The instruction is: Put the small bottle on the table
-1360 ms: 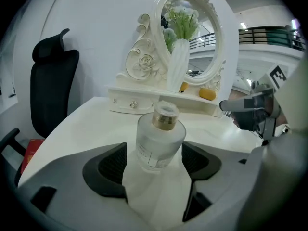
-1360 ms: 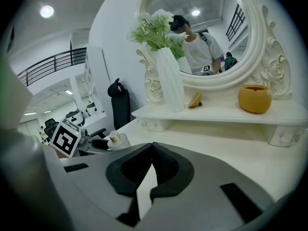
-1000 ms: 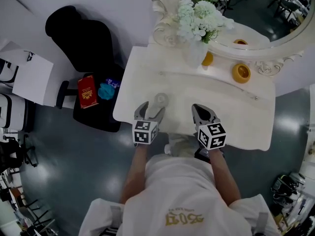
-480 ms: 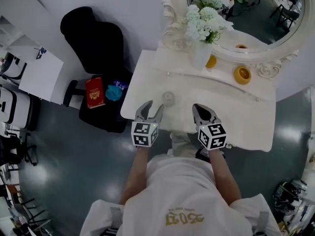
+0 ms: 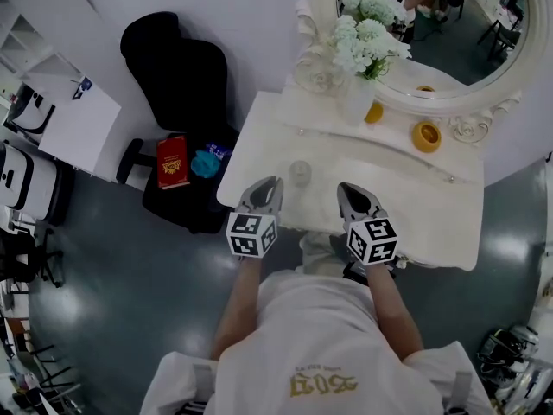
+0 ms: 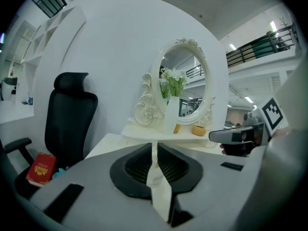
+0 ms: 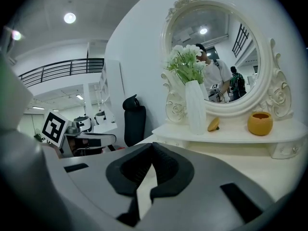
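Note:
The small clear bottle (image 5: 300, 173) stands upright on the white dressing table (image 5: 415, 206), near its front edge. My left gripper (image 5: 266, 190) hovers just left of and nearer than the bottle, apart from it. Its jaws have just been closing and now stand shut, with nothing between them in the left gripper view (image 6: 155, 146). My right gripper (image 5: 351, 194) hangs over the table's front edge to the right of the bottle, also shut and empty (image 7: 153, 146). The jaws hide the bottle in both gripper views.
At the back of the table stand an oval mirror (image 5: 449, 41), a white vase of flowers (image 5: 356, 93), a yellow bowl (image 5: 426, 133) and a small yellow object (image 5: 372, 112). A black chair (image 5: 177, 76) holding a red book (image 5: 173, 161) is to the left.
The left jaws, wide open next to the bottle a second ago, have closed. The bottle stands free on the table. Both grippers have lifted a little.

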Demonstrator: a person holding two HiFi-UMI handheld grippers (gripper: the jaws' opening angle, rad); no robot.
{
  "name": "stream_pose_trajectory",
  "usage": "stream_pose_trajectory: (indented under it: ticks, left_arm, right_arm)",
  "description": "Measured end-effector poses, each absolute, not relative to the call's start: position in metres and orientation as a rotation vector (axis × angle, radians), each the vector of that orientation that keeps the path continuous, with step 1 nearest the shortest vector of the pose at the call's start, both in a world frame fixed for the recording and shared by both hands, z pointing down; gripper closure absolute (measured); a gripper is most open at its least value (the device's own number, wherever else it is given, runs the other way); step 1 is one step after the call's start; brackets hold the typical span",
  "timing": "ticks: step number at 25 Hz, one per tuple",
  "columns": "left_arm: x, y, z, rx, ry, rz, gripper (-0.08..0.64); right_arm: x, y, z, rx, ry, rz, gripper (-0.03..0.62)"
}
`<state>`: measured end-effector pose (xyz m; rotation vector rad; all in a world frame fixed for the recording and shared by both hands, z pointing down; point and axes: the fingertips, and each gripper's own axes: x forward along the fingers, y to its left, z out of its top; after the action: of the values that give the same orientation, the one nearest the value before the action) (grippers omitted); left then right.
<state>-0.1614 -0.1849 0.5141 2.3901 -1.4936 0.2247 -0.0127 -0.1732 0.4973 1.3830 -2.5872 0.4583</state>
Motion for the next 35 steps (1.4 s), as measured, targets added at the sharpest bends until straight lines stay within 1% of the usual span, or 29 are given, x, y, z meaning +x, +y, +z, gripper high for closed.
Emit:
stream_pose_trajectory:
  ticks: [1, 3, 16, 35]
  left_arm:
    - [-0.161, -0.184, 0.513, 2.387, -1.495, 0.22, 0.527]
    - [-0.162, -0.183, 0.513, 2.385, -1.494, 0.213, 0.545]
    - [-0.162, -0.179, 0.52, 2.391, -1.535, 0.332, 0.546]
    - [-0.17, -0.185, 0.524, 2.375, -1.54, 0.346, 0.546]
  right_arm:
    - [-0.012, -0.172, 0.496, 1.384, -2.588, 0.455, 0.58]
    - [-0.011, -0.17, 0.494, 1.384, -2.589, 0.449, 0.58]
    - [-0.008, -0.165, 0.493, 1.399, -2.606, 0.461, 0.581]
    - [-0.02, -0.168, 0.496, 1.365, -2.619, 0.492, 0.58]
